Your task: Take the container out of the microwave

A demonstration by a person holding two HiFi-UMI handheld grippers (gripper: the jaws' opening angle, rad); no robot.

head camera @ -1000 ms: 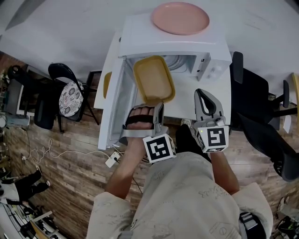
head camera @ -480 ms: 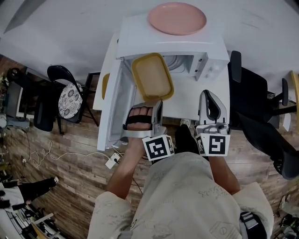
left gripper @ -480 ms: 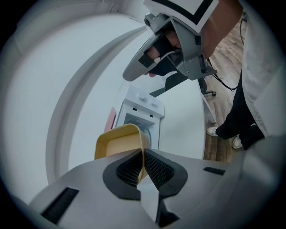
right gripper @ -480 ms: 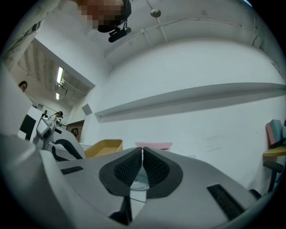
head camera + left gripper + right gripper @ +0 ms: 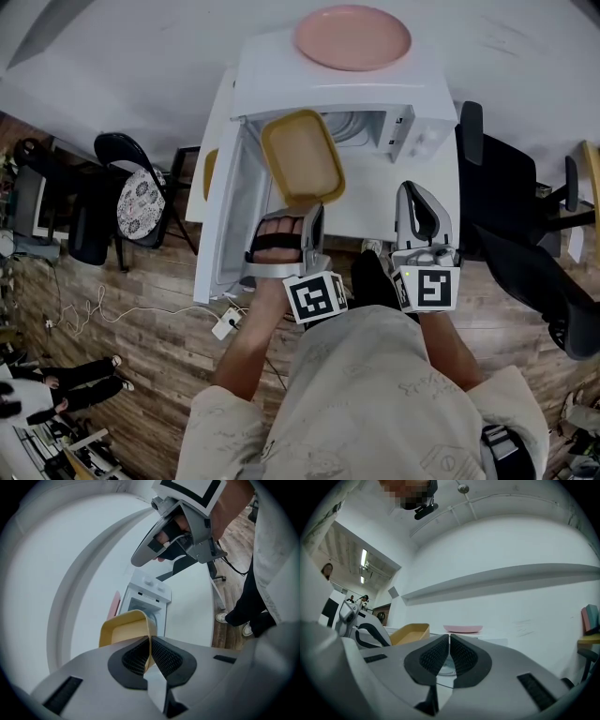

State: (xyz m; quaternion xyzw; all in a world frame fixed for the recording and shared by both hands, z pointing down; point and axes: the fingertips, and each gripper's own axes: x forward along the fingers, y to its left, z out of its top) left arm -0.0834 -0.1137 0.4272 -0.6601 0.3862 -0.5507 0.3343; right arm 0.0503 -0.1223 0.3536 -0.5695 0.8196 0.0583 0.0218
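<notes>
A shallow yellow container point(image 5: 302, 157) sticks out of the white microwave point(image 5: 347, 89), tilted, its far end still in the opening. My left gripper point(image 5: 316, 211) is shut on the container's near rim; in the left gripper view the pads pinch the yellow container's point(image 5: 124, 630) edge. My right gripper point(image 5: 416, 190) hangs to the right of the container, in front of the microwave's control panel. It is apart from the container, shut, with nothing between its pads point(image 5: 440, 653). The right gripper view shows the container point(image 5: 410, 632) to its left.
A pink plate point(image 5: 352, 36) lies on top of the microwave. The microwave door point(image 5: 225, 216) stands open to the left. The microwave sits on a white table point(image 5: 389, 206). Black chairs stand at left point(image 5: 141, 197) and right point(image 5: 511, 206) on the wood floor.
The right gripper has turned a little and now points straighter at the microwave. The left gripper and the container have barely moved.
</notes>
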